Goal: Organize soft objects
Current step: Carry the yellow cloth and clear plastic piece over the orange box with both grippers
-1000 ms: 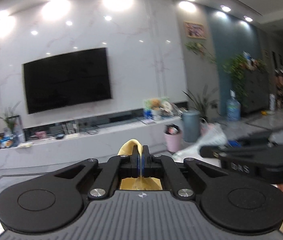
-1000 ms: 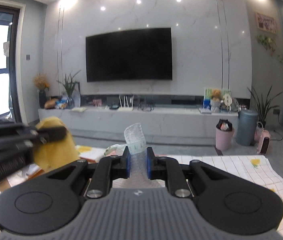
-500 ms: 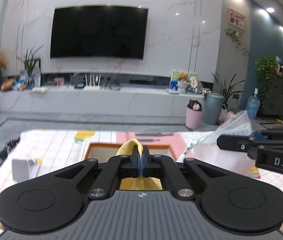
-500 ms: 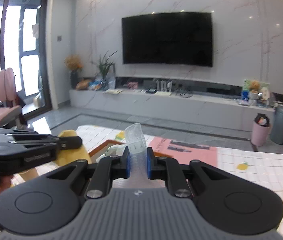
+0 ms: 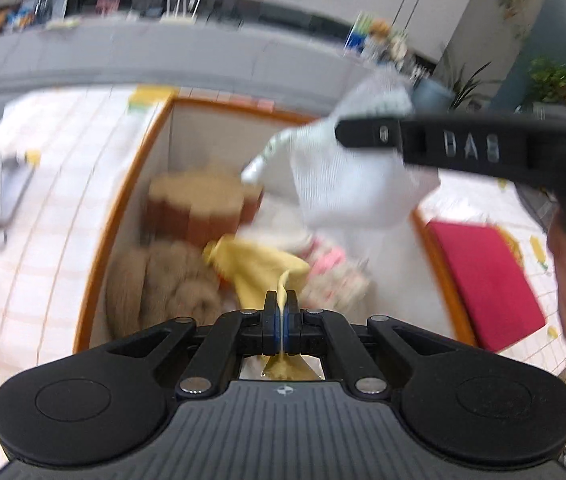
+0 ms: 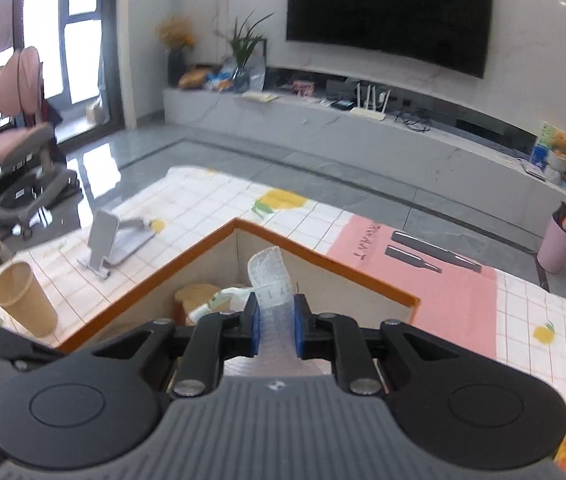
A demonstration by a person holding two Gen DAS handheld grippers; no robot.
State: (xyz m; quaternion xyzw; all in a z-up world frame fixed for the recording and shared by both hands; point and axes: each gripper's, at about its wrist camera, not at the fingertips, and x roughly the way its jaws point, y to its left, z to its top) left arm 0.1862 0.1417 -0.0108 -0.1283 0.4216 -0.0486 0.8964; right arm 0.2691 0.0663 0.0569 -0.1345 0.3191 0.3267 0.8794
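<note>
Left hand-held gripper (image 5: 281,322) pinches our limp yellow cloth (image 5: 259,268); right hand-held gripper (image 6: 277,322) clamps crushable bubble wrap (image 6: 273,284). We judge both light, best held by edges over the box (image 5: 123,196) at frame centre.

Home living room, wall television (image 6: 389,16), media bench (image 6: 323,120)

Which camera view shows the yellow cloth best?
The left wrist view: the yellow cloth hangs from the shut left gripper over the orange-rimmed box, though blurred. The right wrist view does not show it.
</note>
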